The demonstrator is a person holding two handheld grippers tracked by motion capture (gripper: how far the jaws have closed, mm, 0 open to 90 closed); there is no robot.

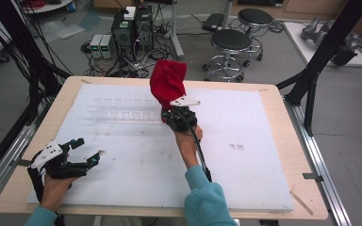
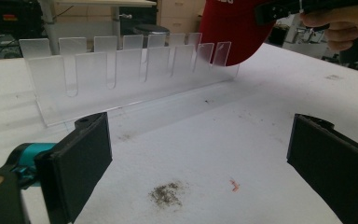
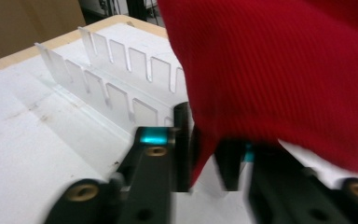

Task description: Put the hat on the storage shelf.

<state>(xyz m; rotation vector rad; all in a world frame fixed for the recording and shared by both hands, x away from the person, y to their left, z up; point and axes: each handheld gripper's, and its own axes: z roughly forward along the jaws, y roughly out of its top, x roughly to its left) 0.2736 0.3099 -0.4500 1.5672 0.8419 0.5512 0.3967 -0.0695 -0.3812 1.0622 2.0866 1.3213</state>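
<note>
A red knitted cloth [image 1: 168, 82] hangs above the right end of a clear acrylic slotted rack [image 1: 122, 109] on the white board. My right gripper [image 1: 179, 114] is shut on the cloth's lower edge; in the right gripper view the red cloth [image 3: 279, 70] is pinched between the jaws of the right gripper [image 3: 204, 154]. My left gripper [image 1: 88, 151] rests near the board's front left corner, open and holding nothing. In the left gripper view the left gripper [image 2: 200, 158] has its jaws wide apart, facing the rack [image 2: 121, 70], with the red cloth [image 2: 235, 28] beyond.
The white foam board [image 1: 245, 160] covers a wooden table [image 1: 292, 136]. Dirt smudges mark the board [image 2: 168, 193]. Black frame posts [image 1: 311, 80] stand at the right, and stools [image 1: 231, 44] and computer boxes [image 1: 132, 28] sit on the floor behind.
</note>
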